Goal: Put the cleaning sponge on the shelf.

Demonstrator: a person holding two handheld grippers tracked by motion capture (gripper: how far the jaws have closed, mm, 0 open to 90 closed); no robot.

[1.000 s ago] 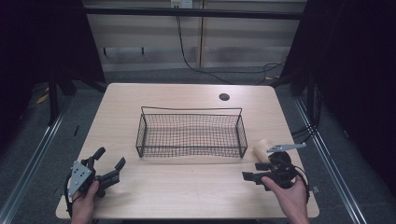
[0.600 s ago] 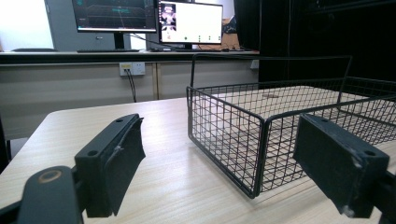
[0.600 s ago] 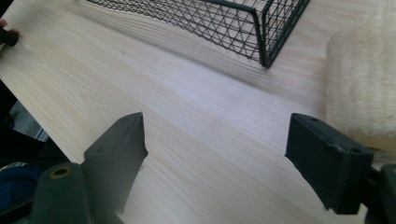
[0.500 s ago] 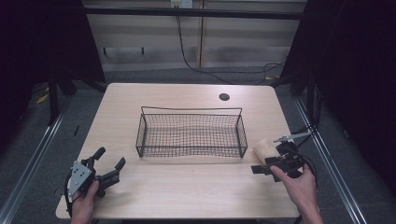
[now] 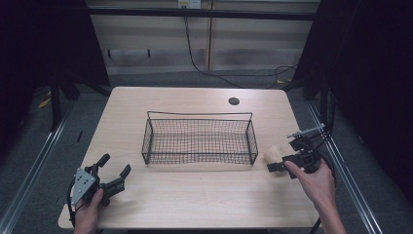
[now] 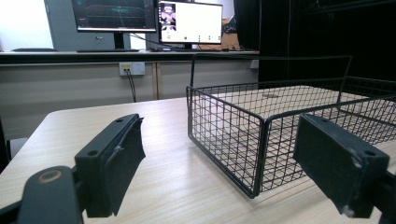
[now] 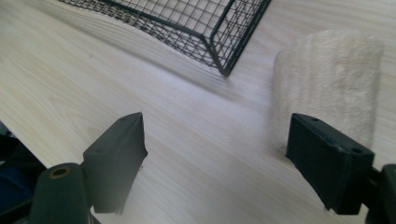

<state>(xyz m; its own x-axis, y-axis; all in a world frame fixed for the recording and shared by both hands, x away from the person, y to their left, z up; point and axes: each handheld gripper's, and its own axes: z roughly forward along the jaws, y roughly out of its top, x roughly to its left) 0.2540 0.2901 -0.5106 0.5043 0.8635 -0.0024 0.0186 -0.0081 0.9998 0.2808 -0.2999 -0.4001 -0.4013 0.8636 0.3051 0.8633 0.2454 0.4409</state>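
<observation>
A lab or test room: monitors [image 6: 154, 21] on a back bench [image 6: 116, 56]; wall sockets [image 6: 131, 68]; dark curtains [image 5: 370, 73] around the table [image 5: 195, 195].

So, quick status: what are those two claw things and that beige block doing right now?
Left gripper open, idle near the table's front edge. Right gripper open, jaws just opened, beside the beige block, not gripping it. Block outside the wire basket, by its right end. Nothing in the way.

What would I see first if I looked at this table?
First the black wire basket, empty, in the middle of the wooden table. Next a fuzzy cream-coloured block lying on the table just off the basket's right end, with the right gripper beside it, its fingers apart and not squeezing it. Near the front left corner a hand holds the left gripper, also open.
</observation>
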